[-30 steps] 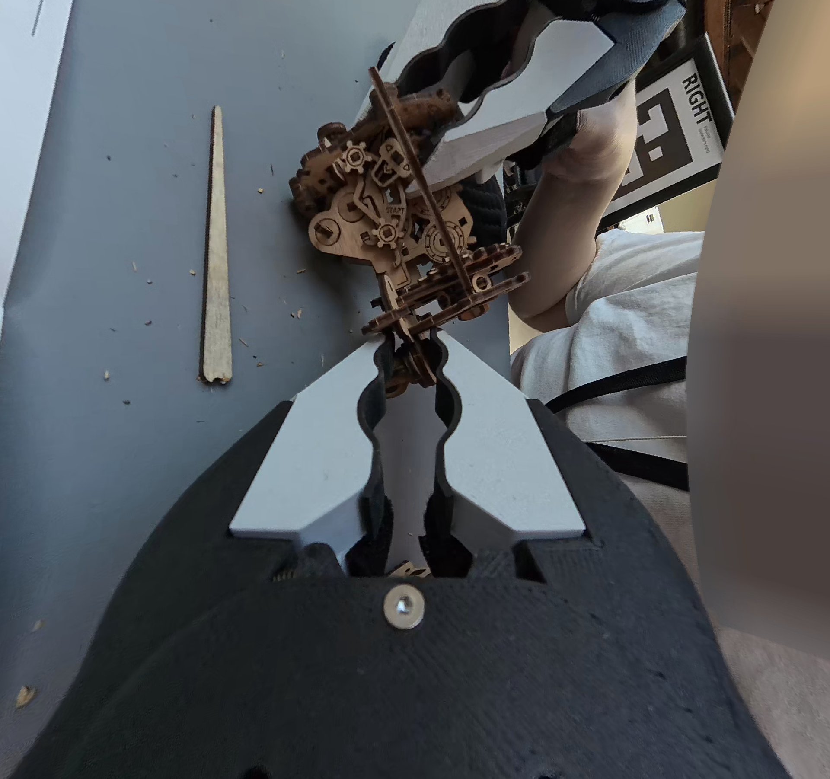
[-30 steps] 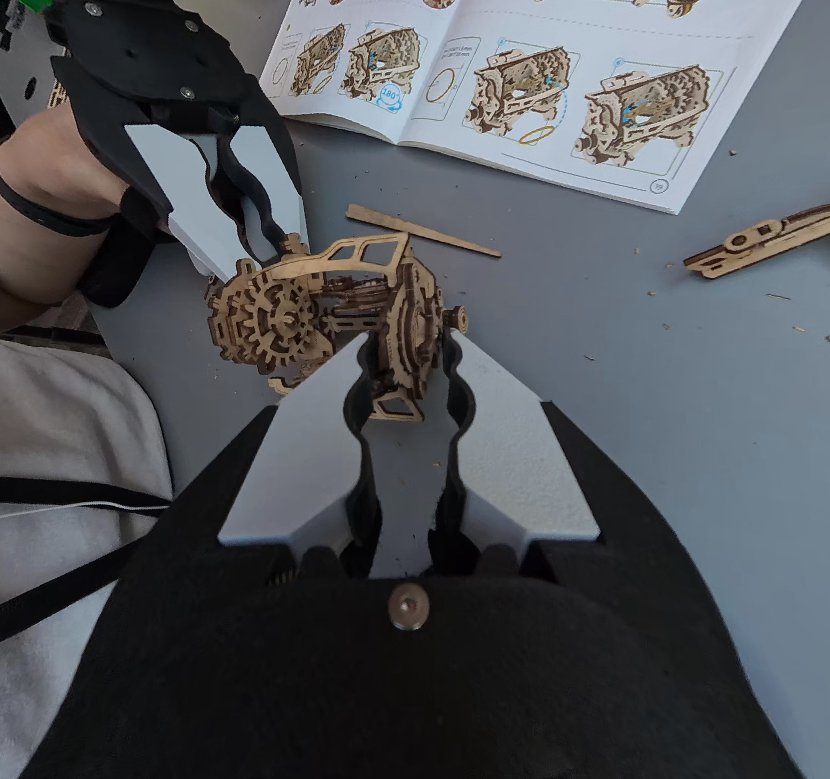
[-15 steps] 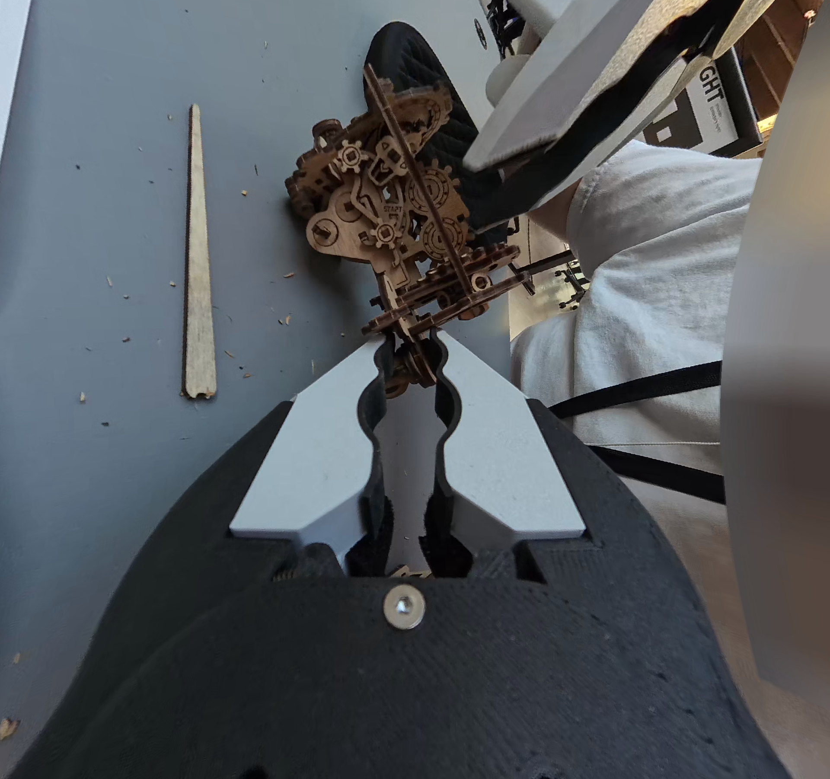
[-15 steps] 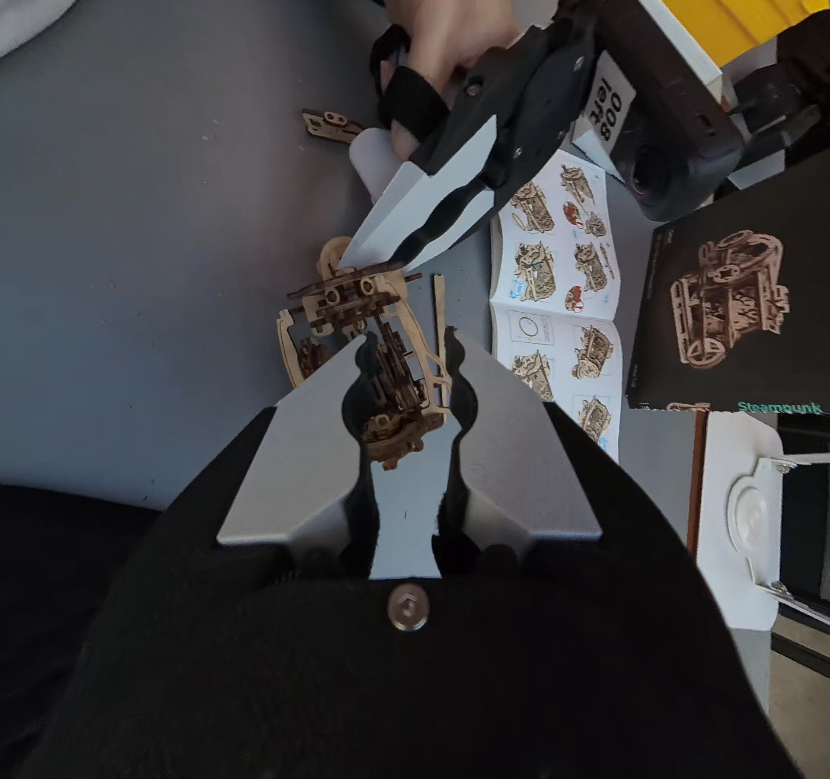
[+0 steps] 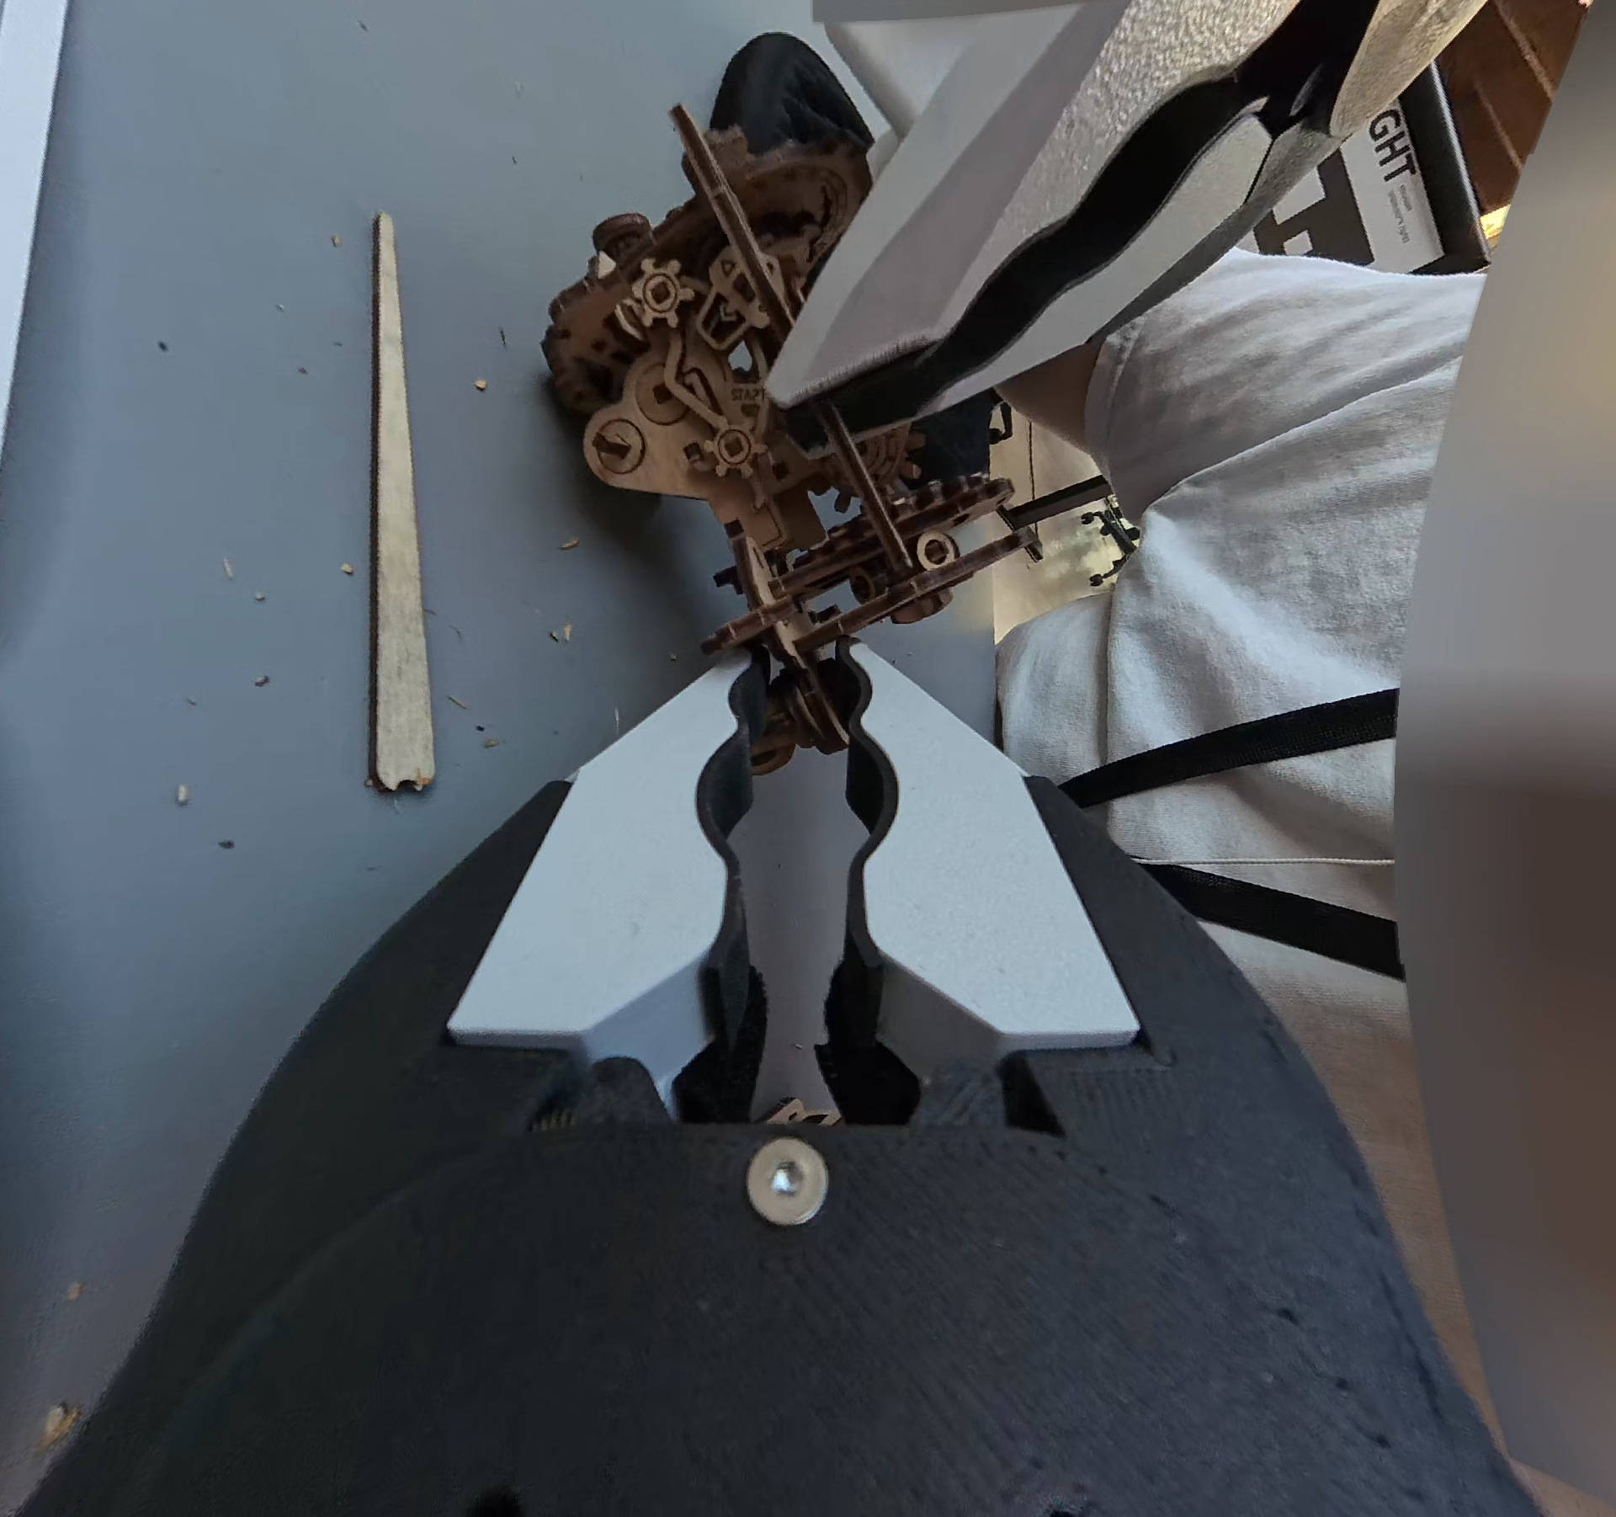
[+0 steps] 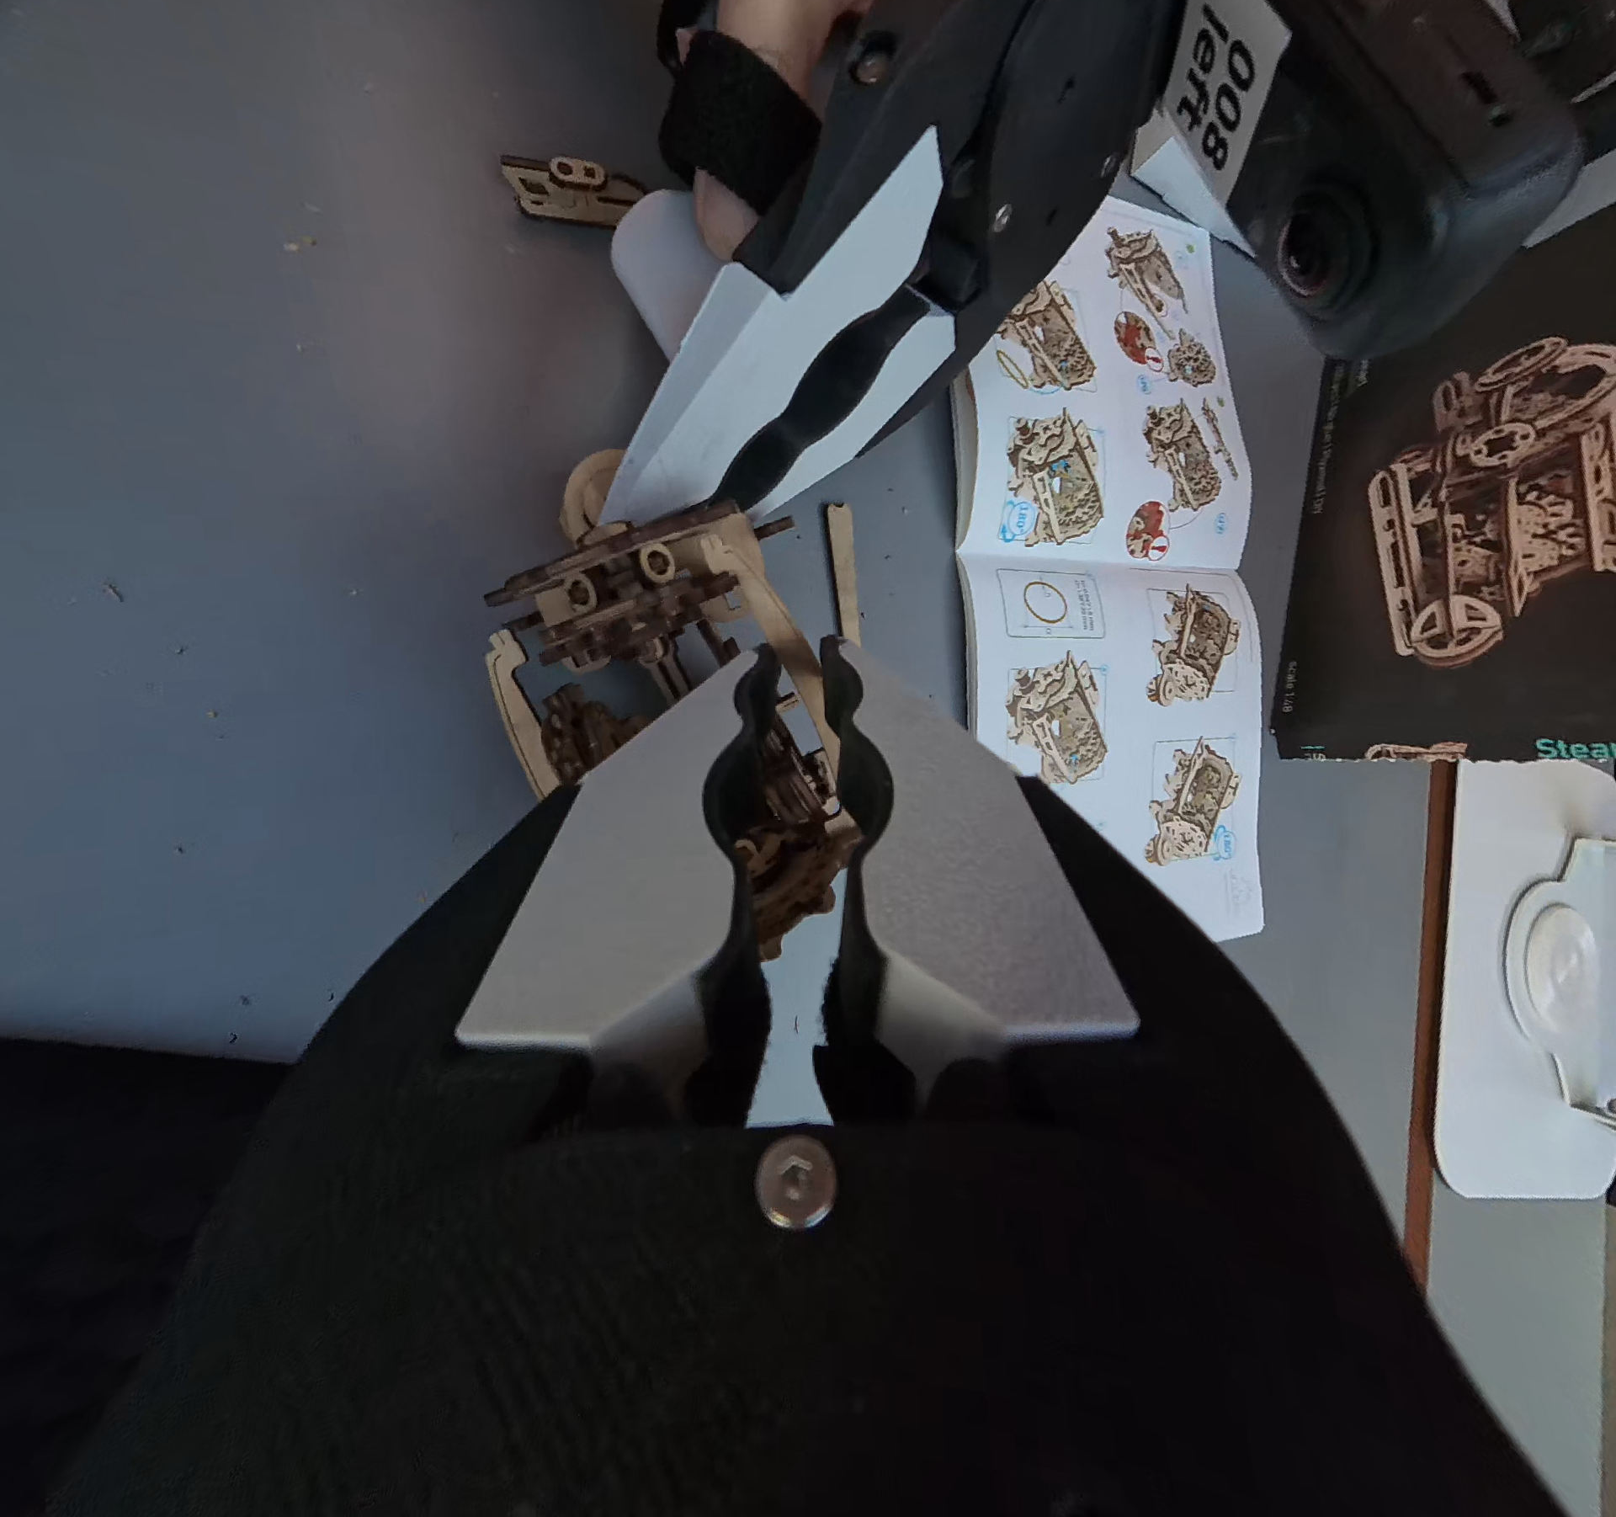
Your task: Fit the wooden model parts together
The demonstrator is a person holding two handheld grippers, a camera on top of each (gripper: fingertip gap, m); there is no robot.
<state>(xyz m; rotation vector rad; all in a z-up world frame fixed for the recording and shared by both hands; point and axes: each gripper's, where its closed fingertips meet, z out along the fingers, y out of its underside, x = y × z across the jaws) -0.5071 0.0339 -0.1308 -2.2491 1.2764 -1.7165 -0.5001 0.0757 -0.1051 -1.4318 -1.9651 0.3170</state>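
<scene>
The model (image 5: 752, 443), a half-built tangle of wooden gears and plates, hung above the grey counter (image 5: 219, 425) near its edge, pinched between both tools at once. The left tool (image 5: 800, 666) was clenched on a small part at the model's near end, just under a stack of flat plates that ran crosswise to its fingers. From there the model's long axis ran away from that tool, tilted a little leftward, with the gear face turned toward the counter side.

The right tool (image 5: 839, 417) came in from the far right, slanting down, and was closed on a thin upright panel that ran along the model's length. In its own view the right tool (image 6: 800, 662) gripped that pale curved strip edge-on, with the gearwork sitting back between its fingers; the left tool (image 6: 700, 508) met the model from the opposite end. So the two tools faced each other along the model, one at each end.

I judged that any pressing-together would have to run along that shared line, and a sideways twist could snap the thin panel.

A tapered stick (image 5: 398, 513) lay flat to the left, well apart, parallel to the model. A booklet (image 6: 1111, 565) lay open beyond.
</scene>
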